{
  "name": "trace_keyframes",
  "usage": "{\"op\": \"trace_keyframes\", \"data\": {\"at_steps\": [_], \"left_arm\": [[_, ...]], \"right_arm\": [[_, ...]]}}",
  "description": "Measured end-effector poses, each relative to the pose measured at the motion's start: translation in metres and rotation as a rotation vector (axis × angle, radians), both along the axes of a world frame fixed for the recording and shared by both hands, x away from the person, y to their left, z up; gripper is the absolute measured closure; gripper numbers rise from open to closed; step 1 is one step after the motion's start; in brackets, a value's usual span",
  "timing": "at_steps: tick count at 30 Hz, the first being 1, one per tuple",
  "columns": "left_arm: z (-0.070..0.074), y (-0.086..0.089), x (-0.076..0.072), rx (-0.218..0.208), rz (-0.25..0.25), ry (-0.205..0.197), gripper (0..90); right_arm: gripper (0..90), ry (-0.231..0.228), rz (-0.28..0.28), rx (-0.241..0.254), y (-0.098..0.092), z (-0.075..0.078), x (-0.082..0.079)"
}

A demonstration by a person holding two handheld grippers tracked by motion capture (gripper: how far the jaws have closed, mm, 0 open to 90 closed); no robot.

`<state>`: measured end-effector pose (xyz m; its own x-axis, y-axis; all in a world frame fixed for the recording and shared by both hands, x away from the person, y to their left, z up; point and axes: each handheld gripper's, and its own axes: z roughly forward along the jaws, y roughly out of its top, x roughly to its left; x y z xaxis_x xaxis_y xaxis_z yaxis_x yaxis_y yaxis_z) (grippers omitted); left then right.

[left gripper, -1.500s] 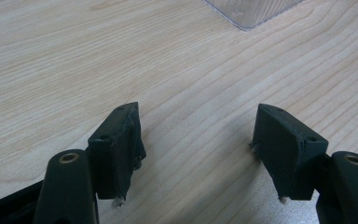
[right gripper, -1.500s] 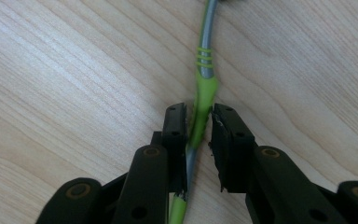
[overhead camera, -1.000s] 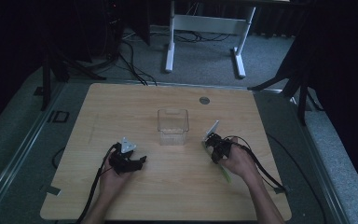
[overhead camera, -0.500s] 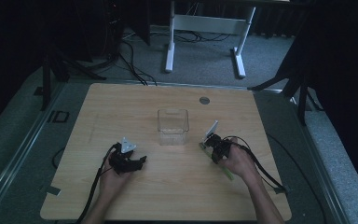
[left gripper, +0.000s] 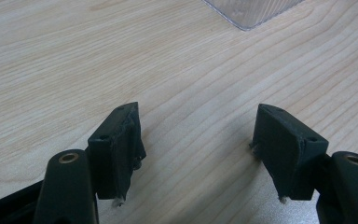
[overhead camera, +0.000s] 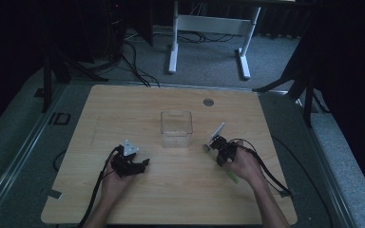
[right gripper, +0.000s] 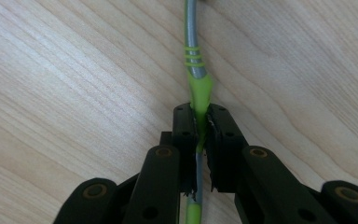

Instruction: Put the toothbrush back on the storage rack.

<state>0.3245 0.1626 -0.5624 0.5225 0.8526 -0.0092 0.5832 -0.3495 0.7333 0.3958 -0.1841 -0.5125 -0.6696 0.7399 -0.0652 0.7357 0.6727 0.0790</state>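
Observation:
A slim green and grey handle (right gripper: 196, 70) lies on the wooden table (overhead camera: 123, 109), pointing away from my right gripper (right gripper: 200, 114). That gripper's jaws have just been closing and are now shut on the handle's green neck. From above, the right gripper (overhead camera: 213, 148) sits right of the clear box, and the handle's green tail (overhead camera: 231, 177) sticks out beside the hand. My left gripper (left gripper: 198, 121) rests low over bare wood, open, with nothing between its fingers. In the high view the left gripper (overhead camera: 142, 166) is at the front left.
A clear plastic box (overhead camera: 176, 128) stands upright mid-table between the two hands; its corner (left gripper: 251, 11) shows ahead of the left jaws. A small round grommet (overhead camera: 208, 102) sits near the far edge. Cables trail from both grippers toward the near edge.

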Motion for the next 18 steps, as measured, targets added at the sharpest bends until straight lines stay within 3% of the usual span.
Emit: {"op": "trace_keyframes", "data": {"at_steps": [18], "left_arm": [[0.0, 0.0, 0.0, 0.0, 0.001, 0.0, 32.6]], "right_arm": [[82.5, -0.067, -0.01, 0.131, -0.009, 0.027, -0.005]]}}
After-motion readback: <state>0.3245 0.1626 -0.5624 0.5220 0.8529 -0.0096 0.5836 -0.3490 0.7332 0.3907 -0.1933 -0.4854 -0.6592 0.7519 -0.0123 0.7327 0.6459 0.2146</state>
